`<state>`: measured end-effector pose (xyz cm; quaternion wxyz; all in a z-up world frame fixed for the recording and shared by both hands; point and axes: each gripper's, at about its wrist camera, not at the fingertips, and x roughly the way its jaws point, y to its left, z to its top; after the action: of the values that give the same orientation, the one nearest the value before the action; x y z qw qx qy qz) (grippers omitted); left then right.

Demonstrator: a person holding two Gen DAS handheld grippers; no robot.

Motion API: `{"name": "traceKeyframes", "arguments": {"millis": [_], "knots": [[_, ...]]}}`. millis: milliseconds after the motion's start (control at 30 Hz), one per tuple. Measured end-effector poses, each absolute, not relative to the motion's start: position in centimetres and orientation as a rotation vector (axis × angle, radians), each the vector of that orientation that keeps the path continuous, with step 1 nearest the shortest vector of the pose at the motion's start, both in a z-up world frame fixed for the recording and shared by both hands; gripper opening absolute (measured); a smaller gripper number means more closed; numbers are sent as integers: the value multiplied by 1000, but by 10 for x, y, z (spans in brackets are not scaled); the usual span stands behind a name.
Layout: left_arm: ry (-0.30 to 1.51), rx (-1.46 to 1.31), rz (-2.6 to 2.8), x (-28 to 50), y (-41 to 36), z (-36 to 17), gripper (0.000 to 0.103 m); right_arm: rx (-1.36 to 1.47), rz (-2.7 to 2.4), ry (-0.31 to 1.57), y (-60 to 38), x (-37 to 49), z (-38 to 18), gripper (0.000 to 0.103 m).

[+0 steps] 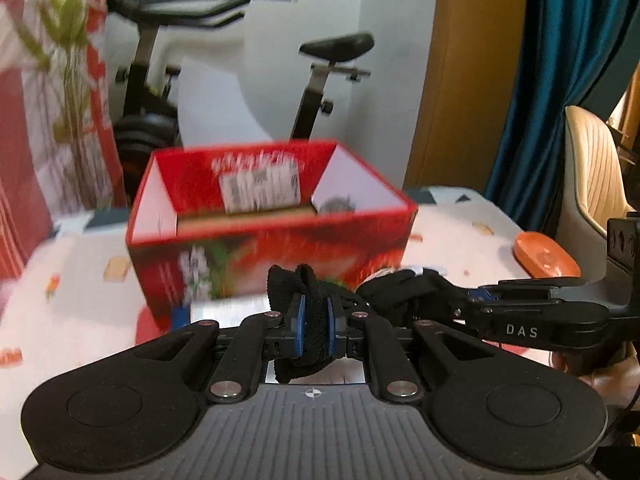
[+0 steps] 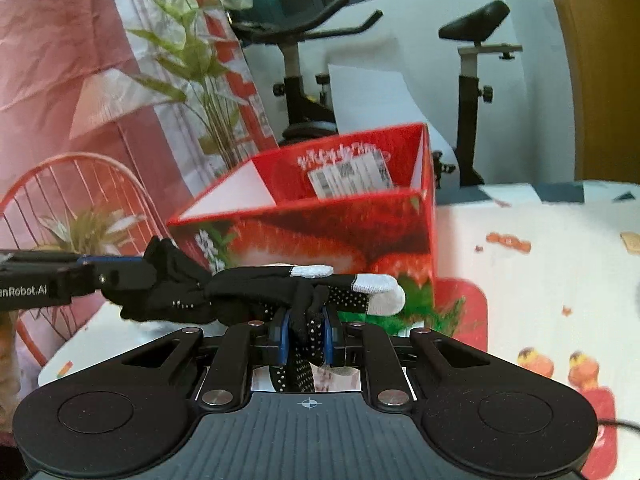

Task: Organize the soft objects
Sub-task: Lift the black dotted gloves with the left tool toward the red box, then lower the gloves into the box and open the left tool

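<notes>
A black knit glove (image 2: 256, 292) with white fingertips and white grip dots hangs between both grippers, above the table and in front of an open red strawberry-print box (image 2: 320, 236). My left gripper (image 1: 316, 320) is shut on the glove's black cuff end (image 1: 312, 304). My right gripper (image 2: 306, 332) is shut on the glove's finger end. The right gripper also shows in the left wrist view (image 1: 480, 300), coming in from the right. The left gripper shows in the right wrist view (image 2: 116, 270), coming in from the left. The box (image 1: 256, 240) holds a white labelled item.
The table (image 2: 540, 264) has a white printed cloth. An orange dish (image 1: 544, 256) lies at its right edge. A cream chair (image 1: 596, 176) stands right, a red wire chair (image 2: 80, 184) left. An exercise bike (image 2: 296, 80) and a plant (image 2: 200, 60) stand behind.
</notes>
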<state>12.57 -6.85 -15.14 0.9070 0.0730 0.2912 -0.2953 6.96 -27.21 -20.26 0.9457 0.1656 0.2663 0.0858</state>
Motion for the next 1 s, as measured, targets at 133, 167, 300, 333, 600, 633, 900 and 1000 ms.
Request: {"name": "traceKeyframes", "arguments": {"millis": [133, 167, 300, 333, 600, 633, 900, 1000], "knots": [[540, 194, -605, 136, -83, -133, 12, 324, 184, 494, -279, 77, -183, 15], [530, 197, -603, 140, -84, -128, 12, 321, 185, 481, -281, 79, -178, 15], [495, 189, -593, 157, -89, -113, 12, 325, 191, 449, -289, 95, -160, 15], [485, 188, -590, 161, -90, -109, 12, 331, 193, 445, -291, 100, -155, 15], [456, 163, -568, 207, -93, -93, 12, 268, 202, 424, -296, 149, -124, 15], [455, 156, -564, 214, -92, -92, 12, 267, 206, 427, -296, 157, -121, 15], [534, 105, -542, 282, -81, -94, 12, 169, 234, 503, -291, 240, -111, 15], [575, 92, -533, 311, -81, -103, 12, 100, 242, 547, -284, 271, -111, 15]]}}
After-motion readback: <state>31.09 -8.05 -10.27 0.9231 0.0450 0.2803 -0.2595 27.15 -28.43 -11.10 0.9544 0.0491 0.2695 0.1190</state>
